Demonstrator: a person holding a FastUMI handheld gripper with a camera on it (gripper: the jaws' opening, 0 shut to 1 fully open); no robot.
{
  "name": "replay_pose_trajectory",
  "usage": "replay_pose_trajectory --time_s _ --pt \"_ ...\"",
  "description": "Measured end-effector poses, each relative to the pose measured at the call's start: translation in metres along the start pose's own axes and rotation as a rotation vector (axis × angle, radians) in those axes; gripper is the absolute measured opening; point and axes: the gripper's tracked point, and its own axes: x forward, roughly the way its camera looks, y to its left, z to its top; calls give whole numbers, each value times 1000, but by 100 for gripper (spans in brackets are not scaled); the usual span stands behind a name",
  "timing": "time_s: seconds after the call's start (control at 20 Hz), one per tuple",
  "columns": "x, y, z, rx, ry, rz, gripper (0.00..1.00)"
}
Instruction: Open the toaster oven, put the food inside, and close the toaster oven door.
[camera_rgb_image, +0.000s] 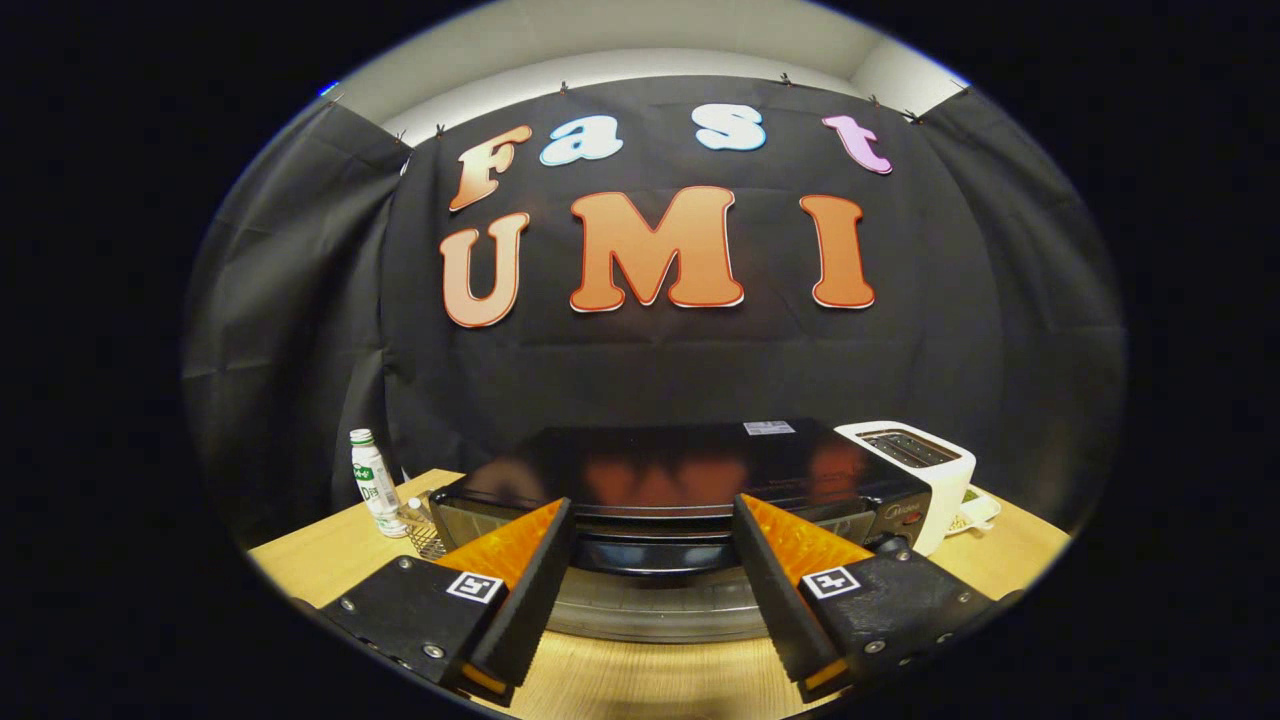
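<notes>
A black toaster oven (690, 465) stands on the wooden table (640, 680), straight ahead and close. Its dark handle bar (650, 555) runs across the gap between my fingers, with the glass door (650, 605) just below it. Whether the door is fully shut or tilted slightly out I cannot tell. My gripper (652, 502) is open, its orange-and-black fingers (520, 560) spread wide on either side of the handle, nothing pressed between them. The oven's knobs (893, 545) sit beside the right finger.
A white slot toaster (915, 470) stands against the oven's right side, with a small white dish (978, 513) behind it. Left of the oven are a white bottle with a green cap (372, 482) and a small wire rack (424, 532). Black cloth walls close in behind.
</notes>
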Motion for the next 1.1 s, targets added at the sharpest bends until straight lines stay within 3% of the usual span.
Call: replay_pose_trajectory --time_s 0.15,0.55,1.1 --pt "-24 5 -7 -2 1 15 81" --pt "-101 11 -69 -40 126 66 81" --pt "-148 27 -192 76 505 173 80"
